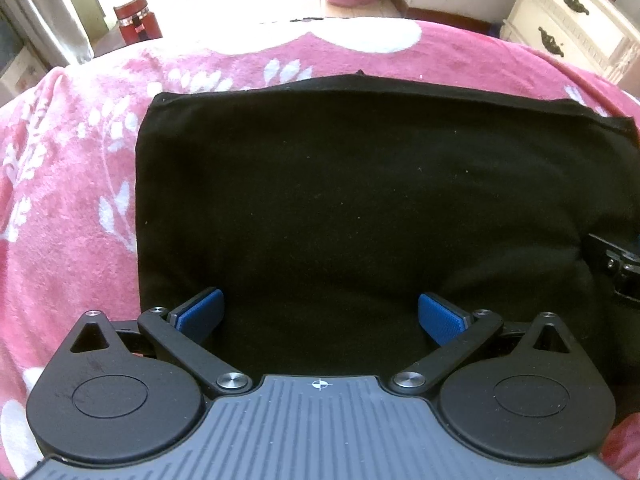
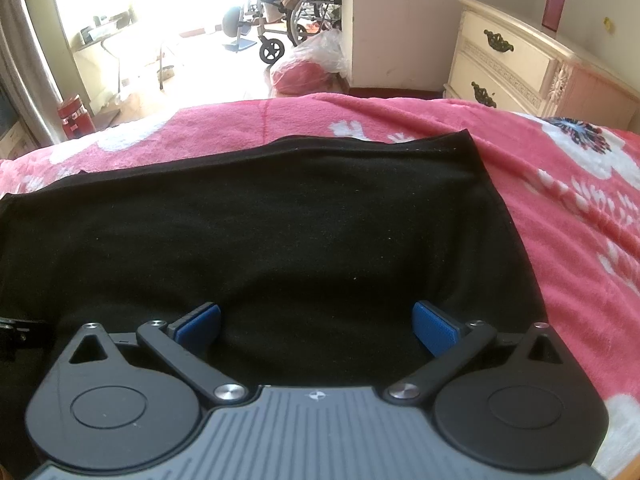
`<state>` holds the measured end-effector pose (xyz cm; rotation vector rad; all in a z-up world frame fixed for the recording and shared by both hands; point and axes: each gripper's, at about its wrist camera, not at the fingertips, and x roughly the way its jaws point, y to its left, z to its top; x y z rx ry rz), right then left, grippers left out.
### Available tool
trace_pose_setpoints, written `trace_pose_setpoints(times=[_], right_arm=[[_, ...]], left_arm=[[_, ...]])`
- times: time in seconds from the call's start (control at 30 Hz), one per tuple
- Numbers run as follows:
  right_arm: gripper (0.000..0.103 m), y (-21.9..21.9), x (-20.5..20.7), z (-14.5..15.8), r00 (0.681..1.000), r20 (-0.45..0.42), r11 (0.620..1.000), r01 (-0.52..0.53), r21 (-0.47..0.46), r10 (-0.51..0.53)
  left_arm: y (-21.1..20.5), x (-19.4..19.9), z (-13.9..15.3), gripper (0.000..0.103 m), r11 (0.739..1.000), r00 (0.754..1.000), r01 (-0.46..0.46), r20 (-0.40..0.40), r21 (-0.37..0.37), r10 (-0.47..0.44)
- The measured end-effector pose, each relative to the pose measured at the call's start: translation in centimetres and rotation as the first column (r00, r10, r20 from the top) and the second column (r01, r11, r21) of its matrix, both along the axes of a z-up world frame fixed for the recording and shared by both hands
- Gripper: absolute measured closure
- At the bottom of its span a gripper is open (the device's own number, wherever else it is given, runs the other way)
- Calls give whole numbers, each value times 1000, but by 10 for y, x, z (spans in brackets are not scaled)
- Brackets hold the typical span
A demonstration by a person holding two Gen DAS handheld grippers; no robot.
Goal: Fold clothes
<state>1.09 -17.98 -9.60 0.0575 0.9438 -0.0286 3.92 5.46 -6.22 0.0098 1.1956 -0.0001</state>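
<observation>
Black garment (image 1: 340,200): one, folded into a flat rectangle, lying on the pink blanket; at its far edge two layers show, one edge set just behind the other.
Pink blanket (image 1: 80,208): one, with a white flower and leaf print, spread over the bed under the garment.
Left tool (image 1: 320,314): one, fingers spread wide over the near left part of the garment, nothing between them; two blue pads (image 1: 200,314) face each other across bare black cloth.
Right tool (image 2: 316,322): one, also spread wide, over the near right part of the same garment, nothing pinched; two blue pads (image 2: 434,326) here as well.
Tools together: side by side, each showing at the edge of the other's view.
White dresser (image 2: 516,64): one, beyond the bed on the right; two drawers in sight, each with one dark handle.
Wheelchair (image 2: 296,16): one, far back in the bright doorway.
Red canister (image 2: 74,116): one, on the floor at the left.
Plastic bag (image 2: 312,66): one, clear, with something pink inside, beyond the bed.
</observation>
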Motion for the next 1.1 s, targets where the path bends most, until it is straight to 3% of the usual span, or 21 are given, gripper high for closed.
trace_pose_setpoints(times=[0.13,0.4,0.67,0.83,1.0,1.1], right_arm=[[0,0,0,0,1000,-3,1000,12,4,-12],[0,4,3,1,999,-19,1000,27,-15,-27],[0,4,7,1,999,-46,1000,17,-25,-18],[0,4,8,3,999,-46,1000,17,-26,-18],[0,1,-2,22,999,48,1000,11,20,-12],[0,7,-8,33,993,112,1000,-31,-4,31]], left_arm=[[0,-2,-1,0,1000,1000,-4,19,5,4],[0,8,-1,0,999,999,-40,-25,1,40],[-5,-1,-3,0,1000,998,-8,66,20,6],[-5,0,0,0,999,998,15,68,29,-17],[-3,-1,18,0,997,991,40,123,68,-48],[-4,2,26,0,996,987,47,149,78,-58]])
